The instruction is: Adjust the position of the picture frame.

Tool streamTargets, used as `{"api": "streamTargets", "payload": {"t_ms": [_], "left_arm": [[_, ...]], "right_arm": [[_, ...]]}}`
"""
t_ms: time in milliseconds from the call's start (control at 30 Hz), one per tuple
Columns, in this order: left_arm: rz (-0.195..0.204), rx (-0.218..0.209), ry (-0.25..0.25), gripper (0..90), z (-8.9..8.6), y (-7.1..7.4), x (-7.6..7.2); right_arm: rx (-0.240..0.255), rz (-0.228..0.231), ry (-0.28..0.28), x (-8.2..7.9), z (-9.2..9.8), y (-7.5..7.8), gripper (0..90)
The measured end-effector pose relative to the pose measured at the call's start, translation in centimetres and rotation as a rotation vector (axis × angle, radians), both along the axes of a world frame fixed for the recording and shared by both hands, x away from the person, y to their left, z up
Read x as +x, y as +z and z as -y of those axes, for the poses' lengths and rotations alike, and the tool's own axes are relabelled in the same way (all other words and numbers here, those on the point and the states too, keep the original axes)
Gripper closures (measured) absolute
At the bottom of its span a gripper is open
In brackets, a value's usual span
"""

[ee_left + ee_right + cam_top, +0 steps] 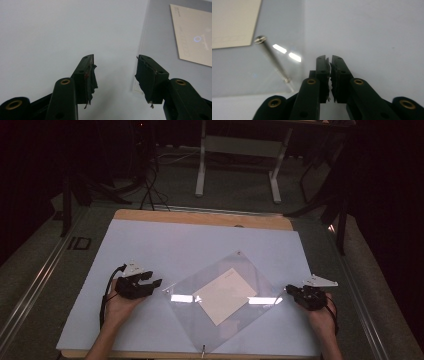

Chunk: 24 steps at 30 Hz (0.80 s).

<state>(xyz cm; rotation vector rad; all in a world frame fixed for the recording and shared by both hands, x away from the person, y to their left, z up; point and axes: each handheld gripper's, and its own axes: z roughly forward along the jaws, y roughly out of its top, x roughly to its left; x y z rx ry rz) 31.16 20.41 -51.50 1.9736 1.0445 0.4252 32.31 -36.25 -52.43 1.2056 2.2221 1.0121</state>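
Both grippers flank a clear sleeve with a card inside, lying on the desk: our left gripper has its jaws spread at the sleeve's left corner, and our right gripper has its jaws pressed together just off the right corner, seemingly on nothing. We judge we are at the grasping step. Next we likely need the left jaws closed on their corner and the right grip retried.

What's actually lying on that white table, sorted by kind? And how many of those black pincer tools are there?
Clear plastic sheet: 1
Cream paper card: 1
Metal pins at the sheet's corners: 3, nearest corner, far corner, right corner
Handheld grippers: 2, left gripper and right gripper
Total: 7
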Motion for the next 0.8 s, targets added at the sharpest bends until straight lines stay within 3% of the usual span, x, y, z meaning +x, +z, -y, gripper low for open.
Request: {"api": "streamTargets", "payload": {"t_ms": [333,467,533,600,800], "left_arm": [[0.008,0.009,-0.025,48.7,0.5,0.0,-0.2],[0.009,0.005,-0.024,48.7,0.5,0.0,-0.2],[0.008,0.008,-0.027,48.7,0.5,0.0,-0.2],[0.008,0.012,-0.030,48.7,0.7,0.0,-0.2],[0.012,0.020,-0.035,48.6,0.8,0.0,-0.3]], "right_arm": [[0.007,-0.010,0.092,-1.7,-0.1,0.1,77.1],[0.039,-0.006,0.153,-2.0,0.0,0.1,74.2],[0.023,0.005,0.151,-2.0,-0.2,0.2,73.9],[0.046,0.006,0.146,-1.9,0.0,0.2,73.7],[0.054,-0.002,0.170,-2.1,0.0,0.2,72.4]]}}
